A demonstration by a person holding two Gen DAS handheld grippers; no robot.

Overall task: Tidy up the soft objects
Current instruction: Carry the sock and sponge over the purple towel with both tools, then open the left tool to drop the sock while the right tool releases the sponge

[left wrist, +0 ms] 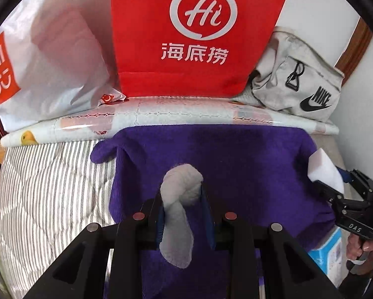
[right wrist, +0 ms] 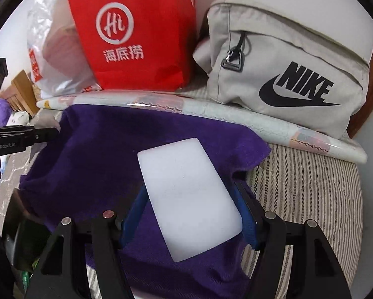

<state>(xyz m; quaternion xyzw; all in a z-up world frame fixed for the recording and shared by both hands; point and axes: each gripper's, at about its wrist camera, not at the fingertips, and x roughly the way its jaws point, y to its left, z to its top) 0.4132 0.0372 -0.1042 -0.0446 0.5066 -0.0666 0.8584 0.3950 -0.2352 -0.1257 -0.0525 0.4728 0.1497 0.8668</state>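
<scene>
A purple towel (left wrist: 226, 164) lies spread on the striped bed; it also shows in the right wrist view (right wrist: 106, 149). My left gripper (left wrist: 182, 199) is shut on a rolled grey cloth (left wrist: 179, 199) and holds it over the towel. My right gripper (right wrist: 190, 199) is shut on a white foam sponge (right wrist: 186, 196) over the towel's right part. The sponge (left wrist: 323, 172) and right gripper (left wrist: 335, 194) show at the right edge of the left wrist view. The left gripper's body (right wrist: 19, 137) shows at the left of the right wrist view.
A red paper bag (left wrist: 193, 35), a white plastic shopping bag (left wrist: 49, 57) and a grey Nike bag (right wrist: 286, 74) stand along the wall behind a rolled plastic sheet (left wrist: 186, 114). The striped quilt (left wrist: 49, 194) covers the bed. A blue-white pack (left wrist: 331, 251) lies at the towel's right.
</scene>
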